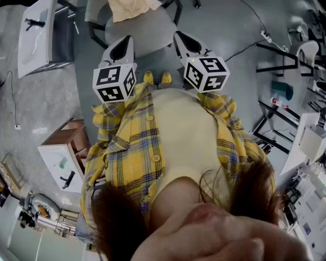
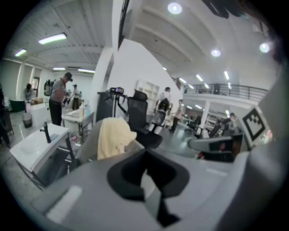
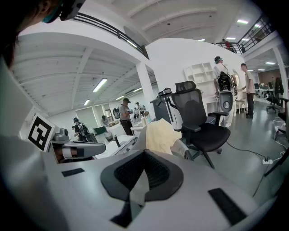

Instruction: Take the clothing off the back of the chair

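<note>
A pale yellow garment (image 1: 130, 8) hangs over the back of a grey chair (image 1: 141, 31) straight ahead of me, at the top of the head view. The left gripper (image 1: 122, 45) and the right gripper (image 1: 186, 41) are side by side in front of my body, pointing at the chair and well short of it. In the left gripper view the garment (image 2: 114, 137) hangs beyond the left gripper (image 2: 145, 154), whose jaws are shut and empty. In the right gripper view the garment (image 3: 160, 135) lies past the right gripper (image 3: 144, 154), which is also shut with nothing in it.
A white sink unit (image 1: 35, 36) stands left of the chair, with a brown cabinet (image 1: 67, 147) nearer on the left. Just behind the grey chair is a black office chair (image 3: 199, 118). A cable (image 1: 245, 48) runs across the floor to racks on the right. Several people stand far off.
</note>
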Demonstrator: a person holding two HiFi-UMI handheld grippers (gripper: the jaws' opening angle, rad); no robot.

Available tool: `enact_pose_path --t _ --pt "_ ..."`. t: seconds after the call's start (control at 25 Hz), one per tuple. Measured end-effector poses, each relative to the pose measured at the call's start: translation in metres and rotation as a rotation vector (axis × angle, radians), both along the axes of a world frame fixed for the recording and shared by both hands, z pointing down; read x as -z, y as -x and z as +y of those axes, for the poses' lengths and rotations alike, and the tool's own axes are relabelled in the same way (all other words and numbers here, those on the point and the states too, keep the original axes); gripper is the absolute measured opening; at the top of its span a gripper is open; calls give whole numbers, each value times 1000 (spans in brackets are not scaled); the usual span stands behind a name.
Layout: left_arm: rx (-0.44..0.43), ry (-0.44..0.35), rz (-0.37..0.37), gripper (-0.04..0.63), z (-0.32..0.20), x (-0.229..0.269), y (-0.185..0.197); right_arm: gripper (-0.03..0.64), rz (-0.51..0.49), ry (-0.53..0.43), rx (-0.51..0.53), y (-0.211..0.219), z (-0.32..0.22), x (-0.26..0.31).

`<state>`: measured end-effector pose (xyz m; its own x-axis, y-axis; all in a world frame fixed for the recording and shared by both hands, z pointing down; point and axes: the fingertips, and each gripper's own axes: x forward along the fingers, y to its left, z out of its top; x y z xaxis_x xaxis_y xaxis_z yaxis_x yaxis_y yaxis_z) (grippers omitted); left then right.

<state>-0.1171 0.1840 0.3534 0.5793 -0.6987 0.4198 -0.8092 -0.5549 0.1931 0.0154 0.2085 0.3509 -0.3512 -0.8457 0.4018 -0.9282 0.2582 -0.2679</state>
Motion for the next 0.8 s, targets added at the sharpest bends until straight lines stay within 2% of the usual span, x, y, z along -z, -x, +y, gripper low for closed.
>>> enact_pose_path --t 0.44,0.8 --pt "3 5 13 4 -5 -6 17 14 2 20 -16 13 -7 -9" --pt "-10 7 -28 5 -15 -17 39 15 -1 56 11 43 -22 -24"
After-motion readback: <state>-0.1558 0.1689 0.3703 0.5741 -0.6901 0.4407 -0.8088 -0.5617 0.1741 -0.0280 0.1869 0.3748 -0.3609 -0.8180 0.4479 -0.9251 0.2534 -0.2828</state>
